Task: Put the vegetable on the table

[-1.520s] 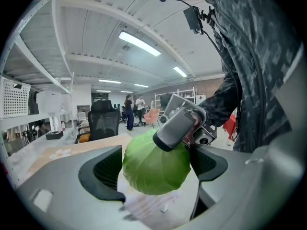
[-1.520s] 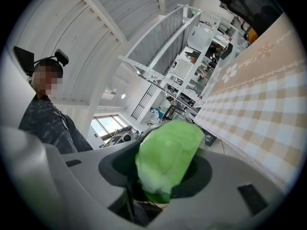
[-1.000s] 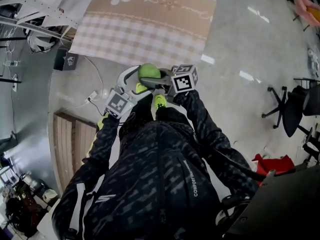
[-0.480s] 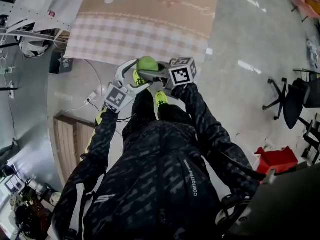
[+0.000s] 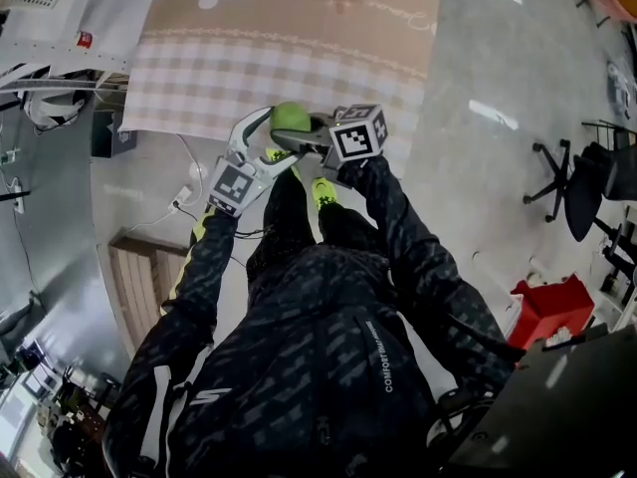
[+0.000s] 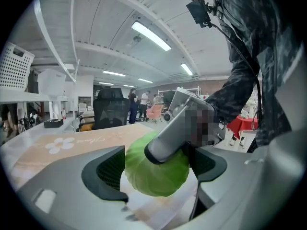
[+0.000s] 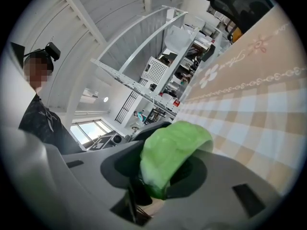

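Note:
A round green cabbage [image 5: 290, 118] hangs in the air at the near edge of a table [image 5: 289, 38] covered with a beige checked cloth with a flower print. My left gripper [image 5: 267, 132] reaches in from the left, and its jaws hold the cabbage [image 6: 156, 169] from both sides. My right gripper [image 5: 302, 139] comes from the right; its jaws are closing, with the cabbage [image 7: 168, 162] filling the gap between them. One grey right finger [image 6: 175, 135] lies across the cabbage's top. The checked cloth [image 7: 254, 109] spreads just beyond.
A white wire rack [image 5: 60, 18] stands left of the table. Cables [image 5: 184, 192] and a slatted wooden panel [image 5: 134, 277] lie on the floor at the left. Office chairs [image 5: 587, 207] and a red box [image 5: 552, 307] stand at the right. The person's body fills the lower view.
Both grippers have carried the cabbage forward, from above the floor to the table's near edge. The table has come closer in the head view.

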A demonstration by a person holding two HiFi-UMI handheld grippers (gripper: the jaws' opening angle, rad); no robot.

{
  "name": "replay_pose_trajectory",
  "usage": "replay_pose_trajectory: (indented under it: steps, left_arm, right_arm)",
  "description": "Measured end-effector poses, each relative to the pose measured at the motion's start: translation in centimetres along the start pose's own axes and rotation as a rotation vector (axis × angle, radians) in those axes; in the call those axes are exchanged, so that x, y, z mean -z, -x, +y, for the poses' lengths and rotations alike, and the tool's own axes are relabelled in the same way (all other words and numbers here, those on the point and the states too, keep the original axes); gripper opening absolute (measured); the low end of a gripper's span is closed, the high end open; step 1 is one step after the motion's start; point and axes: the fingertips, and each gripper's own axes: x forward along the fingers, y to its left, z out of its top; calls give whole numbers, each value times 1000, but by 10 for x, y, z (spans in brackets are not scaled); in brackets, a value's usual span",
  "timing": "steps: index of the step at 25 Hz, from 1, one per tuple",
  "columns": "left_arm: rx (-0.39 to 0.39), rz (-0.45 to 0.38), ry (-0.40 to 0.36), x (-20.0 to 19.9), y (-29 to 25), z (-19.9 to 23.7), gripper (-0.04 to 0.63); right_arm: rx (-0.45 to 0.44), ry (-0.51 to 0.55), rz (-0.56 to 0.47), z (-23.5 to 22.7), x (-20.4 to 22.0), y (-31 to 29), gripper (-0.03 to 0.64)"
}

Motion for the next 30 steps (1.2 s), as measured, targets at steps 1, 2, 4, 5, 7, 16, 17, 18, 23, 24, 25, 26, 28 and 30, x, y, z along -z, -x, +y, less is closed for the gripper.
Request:
replay_pose_trajectory:
  steps: [1, 2, 4, 5, 7, 16, 17, 18, 23, 24, 25, 26, 28, 30]
  left_arm:
    - [3, -1, -1, 2, 1, 7, 407]
    - [8, 1, -3, 4, 2, 13, 407]
    - [19, 16, -12, 6, -3, 17, 405]
    - [22, 22, -21, 7, -6, 19, 405]
    - [27, 25, -30, 7, -11, 26, 405]
    - [40, 42, -20, 17, -14, 66, 402]
    - [41, 40, -23, 18, -16, 70, 402]
    - [41, 36, -26, 18, -18, 74, 402]
    - [46, 26, -26, 17, -26, 87, 399]
    - [49, 28, -25, 17, -28, 88, 397]
    - [53, 28, -26, 18, -30, 89, 394]
    - [56, 29, -27, 18, -32, 90, 390]
    - [60, 44, -27, 21, -35, 91, 383]
    - [63, 49, -31, 23, -37, 92, 380]
  right_arm:
    - [5, -5, 2, -4, -3, -6, 130]
    - [9, -11, 4, -8, -6, -10, 130]
    - [20, -19, 9, -16, -9, -11, 130]
    - [25, -21, 11, -20, -10, -10, 130]
    - [29, -24, 9, -26, -16, -11, 130]
    - [41, -45, 2, -53, -40, -34, 130]
    - [41, -50, 1, -57, -42, -36, 130]
    - [42, -54, -1, -61, -43, -37, 130]
    - [55, -64, -17, -72, -55, -37, 130]
    - [58, -66, -20, -74, -57, -37, 130]
    - [60, -70, -24, -76, -58, -36, 130]
    - [61, -74, -27, -79, -59, -36, 130]
    - [65, -82, -32, -83, -61, -36, 130]
    - [69, -87, -34, -86, -61, -36, 130]
